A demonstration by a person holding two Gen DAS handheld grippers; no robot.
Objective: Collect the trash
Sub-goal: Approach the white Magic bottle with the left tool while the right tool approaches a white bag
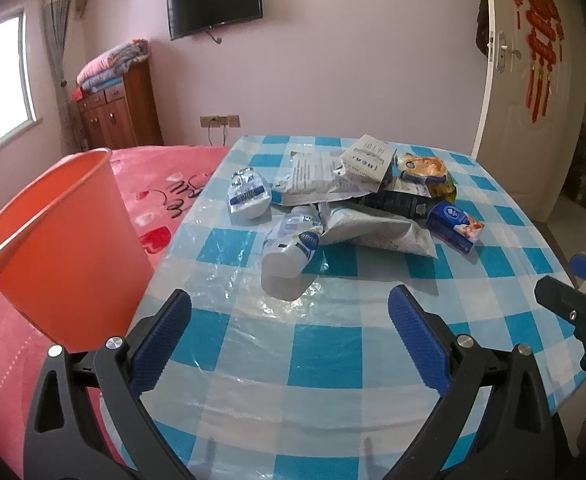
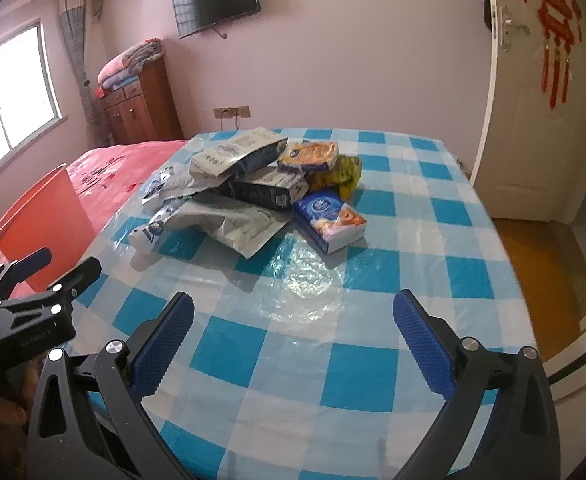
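Observation:
A pile of trash lies on the blue-and-white checked table (image 1: 325, 352): a white plastic bottle (image 1: 289, 256) on its side nearest me, a crushed bottle (image 1: 247, 194), grey foil bags (image 1: 377, 230), a grey box (image 1: 367, 158), a blue carton (image 1: 455, 226) and a yellow wrapper (image 1: 425, 168). An orange bucket (image 1: 61, 248) stands left of the table on the red bed. My left gripper (image 1: 289, 312) is open and empty, just short of the white bottle. My right gripper (image 2: 293, 316) is open and empty, short of the blue carton (image 2: 329, 216) and the pile (image 2: 237, 184).
The red bed (image 1: 165, 184) adjoins the table's left side. A white door (image 1: 533, 80) stands open at the right, with wooden floor (image 2: 545, 272) beside the table. A wooden cabinet (image 1: 121, 108) and a wall television (image 1: 215, 0) are at the back.

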